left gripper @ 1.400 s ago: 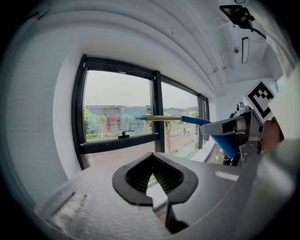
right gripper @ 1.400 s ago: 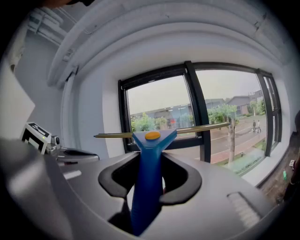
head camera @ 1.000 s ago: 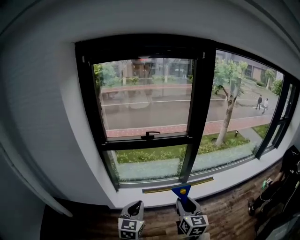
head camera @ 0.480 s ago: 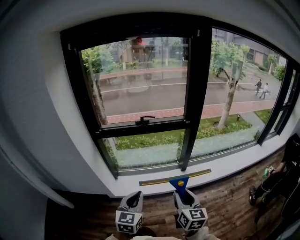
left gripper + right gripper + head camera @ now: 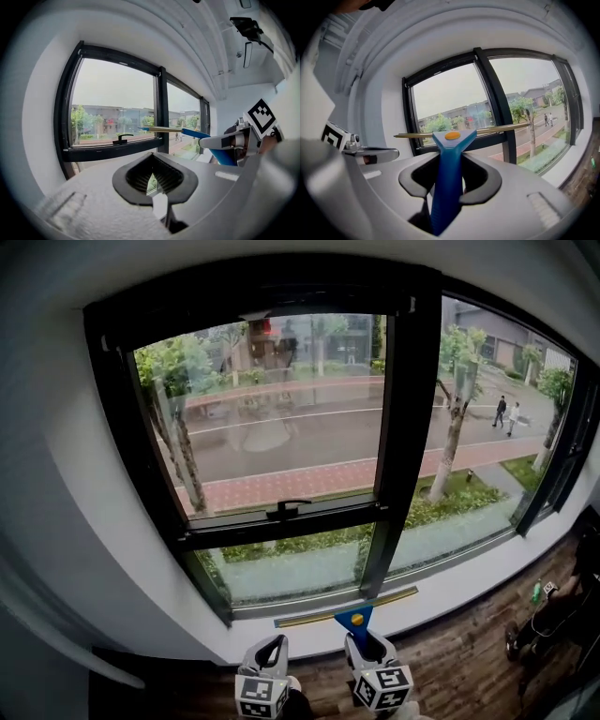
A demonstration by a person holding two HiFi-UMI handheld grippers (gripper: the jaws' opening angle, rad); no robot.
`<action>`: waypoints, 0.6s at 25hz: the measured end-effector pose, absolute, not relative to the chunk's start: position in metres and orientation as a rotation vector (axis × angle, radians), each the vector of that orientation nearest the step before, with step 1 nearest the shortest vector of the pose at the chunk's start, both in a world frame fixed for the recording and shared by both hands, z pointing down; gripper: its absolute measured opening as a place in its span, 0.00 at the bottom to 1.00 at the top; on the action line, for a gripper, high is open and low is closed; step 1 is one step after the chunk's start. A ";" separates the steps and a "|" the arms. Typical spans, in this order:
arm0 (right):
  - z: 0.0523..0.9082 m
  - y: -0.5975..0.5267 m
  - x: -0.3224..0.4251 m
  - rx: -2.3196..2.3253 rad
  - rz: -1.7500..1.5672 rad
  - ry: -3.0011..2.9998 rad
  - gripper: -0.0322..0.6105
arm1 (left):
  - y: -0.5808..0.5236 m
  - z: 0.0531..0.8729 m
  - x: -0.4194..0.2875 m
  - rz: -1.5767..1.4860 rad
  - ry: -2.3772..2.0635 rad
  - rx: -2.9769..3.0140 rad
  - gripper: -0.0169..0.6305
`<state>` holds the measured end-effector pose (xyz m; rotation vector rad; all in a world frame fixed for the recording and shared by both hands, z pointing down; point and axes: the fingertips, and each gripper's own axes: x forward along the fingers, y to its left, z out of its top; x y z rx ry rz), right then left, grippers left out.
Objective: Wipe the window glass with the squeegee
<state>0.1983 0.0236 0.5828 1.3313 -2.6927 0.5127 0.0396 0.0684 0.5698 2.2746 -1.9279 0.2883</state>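
Beyond the window glass [image 5: 281, 418] I can see a wet street, a brick pavement, trees and two people [image 5: 504, 414] walking far off to the right. On my feed the black frame [image 5: 403, 427] splits the window into panes, with a small handle [image 5: 288, 510] on the crossbar under the big left pane, a white sill [image 5: 450, 589] below it and wooden floor [image 5: 459, 662] under that. My right gripper [image 5: 368, 652] is clamped on the blue handle of the squeegee [image 5: 356, 619], which stands up between its jaws with the brass-coloured blade lying level across the top. In the head view the blade sits low, in front of the sill and under the lower panes; I cannot tell whether it touches anything. My left gripper [image 5: 267, 657] is just beside the right one, jaws pressed together with nothing between them.
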 end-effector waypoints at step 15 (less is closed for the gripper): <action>0.515 -0.206 0.052 1.480 0.344 -2.721 0.26 | -0.163 0.505 -0.137 0.193 -2.001 2.298 0.03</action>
